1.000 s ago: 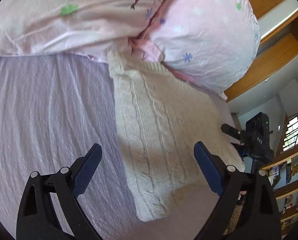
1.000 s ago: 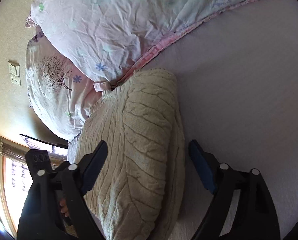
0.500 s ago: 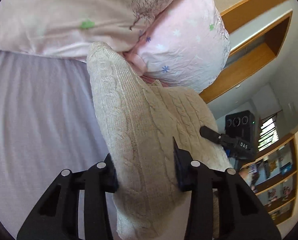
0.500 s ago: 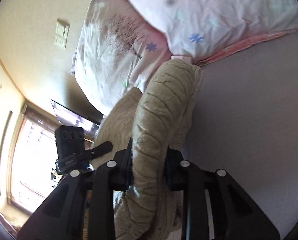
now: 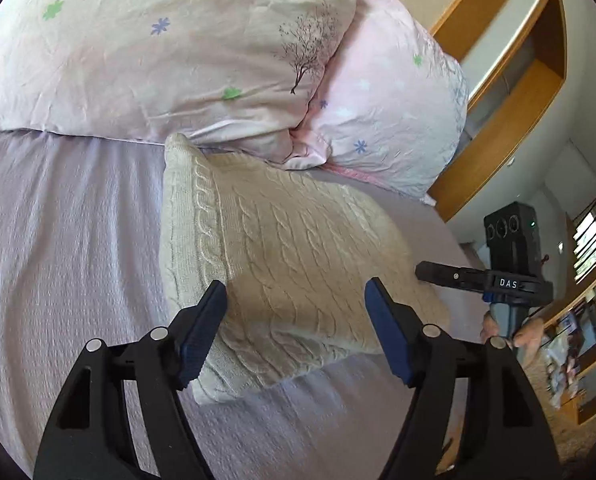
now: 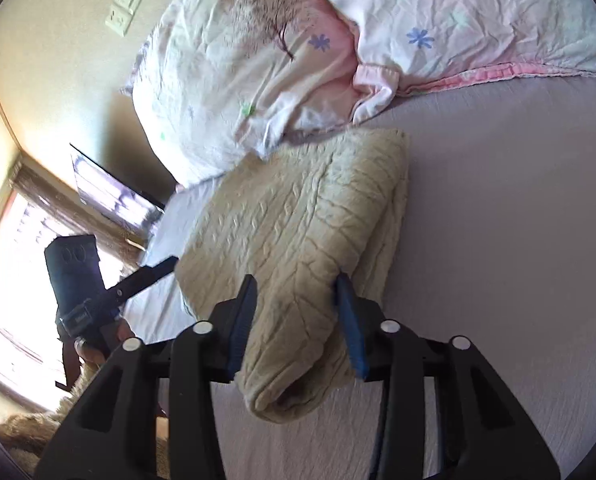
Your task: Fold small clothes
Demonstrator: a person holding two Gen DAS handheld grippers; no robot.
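Bed [image 5: 58, 240]: sweater [image 5: 290, 248] btwn both grippers' fingers.

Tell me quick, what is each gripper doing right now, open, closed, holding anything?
Left gripper: open, above the folded cream cable-knit sweater, holding nothing.
Right gripper: open, fingers either side of a raised fold of the sweater, not clamped.

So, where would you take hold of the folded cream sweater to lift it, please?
Grip the sweater at its thick rolled near edge, coming in level from the front. That edge bulges up off the bedsheet, so fingers can straddle every layer.
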